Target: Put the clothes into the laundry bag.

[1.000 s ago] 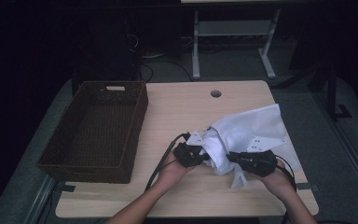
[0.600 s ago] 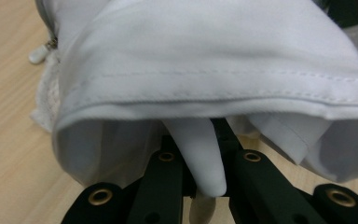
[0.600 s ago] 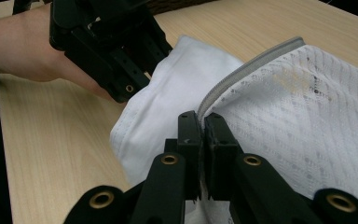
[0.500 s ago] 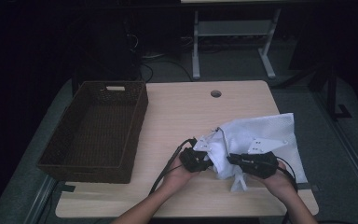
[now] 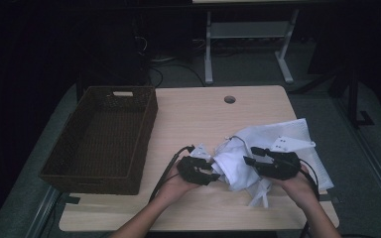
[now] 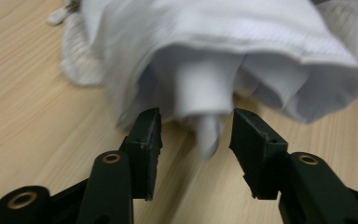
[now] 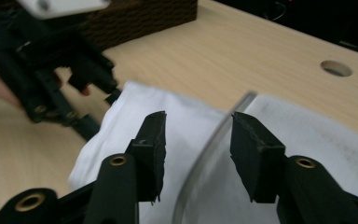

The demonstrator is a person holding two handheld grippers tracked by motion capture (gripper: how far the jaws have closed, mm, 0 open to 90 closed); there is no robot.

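Observation:
A crumpled white cloth [image 5: 278, 148], partly mesh-textured, lies on the right half of the wooden table [image 5: 203, 114]. My left gripper [image 5: 213, 173] sits at its left edge, pointing right. Its jaws are open in the left gripper view [image 6: 196, 140], with a hanging fold of the cloth [image 6: 223, 56] just ahead between them. My right gripper [image 5: 249, 154] hovers over the cloth, pointing left. It stands open [image 7: 198, 140] above the white fabric [image 7: 121, 135], gripping nothing. The left gripper [image 7: 51, 70] appears blurred beyond it.
A dark woven basket [image 5: 104, 141] stands empty on the table's left side, its corner in the right gripper view [image 7: 140, 18]. A round cable hole [image 5: 229, 99] is near the far edge. Bare tabletop stretches between the basket and the cloth.
The cloth has dropped from a raised bunch to a lower heap spread rightward. My left gripper has drifted slightly left and toward the near edge; the right one stays over the cloth.

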